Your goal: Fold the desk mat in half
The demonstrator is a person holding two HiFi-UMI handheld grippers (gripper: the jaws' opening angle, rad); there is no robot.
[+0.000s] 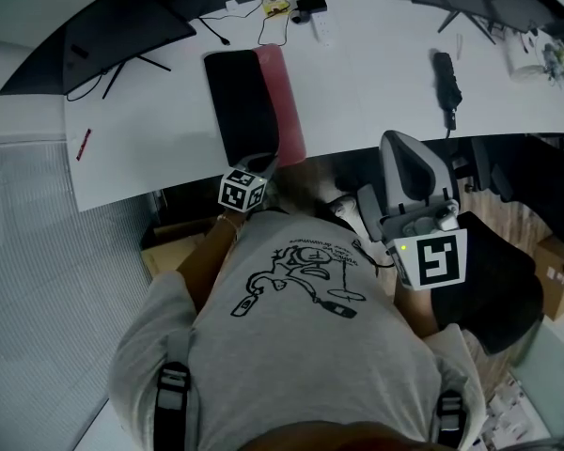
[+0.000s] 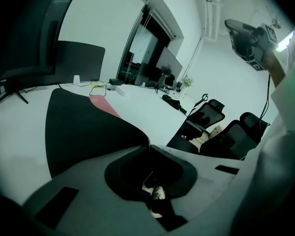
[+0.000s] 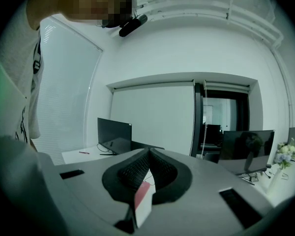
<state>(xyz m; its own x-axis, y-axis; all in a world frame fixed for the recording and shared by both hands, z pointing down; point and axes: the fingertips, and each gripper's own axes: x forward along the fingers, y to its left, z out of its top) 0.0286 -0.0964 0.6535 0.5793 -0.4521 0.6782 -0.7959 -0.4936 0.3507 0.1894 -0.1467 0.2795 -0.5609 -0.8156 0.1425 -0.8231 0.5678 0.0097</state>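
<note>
Presently we find the left gripper (image 2: 148, 142) with its jaws closed to a bare slit at the near end of the desk mat (image 1: 240, 101). The black layer runs straight into the tips. We read this as a pinch on its thin edge, though the contact itself shows small. The right gripper (image 3: 148, 152) is closed on nothing. It is held up at the person's right side, well clear of the desk (image 1: 385, 73), and points across the room.

The mat lies lengthwise on the white desk, its near end at the desk's front edge. Black faces up over most of its width, and a pink strip (image 1: 287, 101) is exposed along its right side.

We judge that the fold is already laid over but not squared, since the upper layer falls short of the edge beneath. The step in hand is therefore alignment. The next move calls for drawing the pinched edge sideways over the pink strip, kept low so the layer does not lift. The idle right gripper would best come down to steady the far end before release.
</note>
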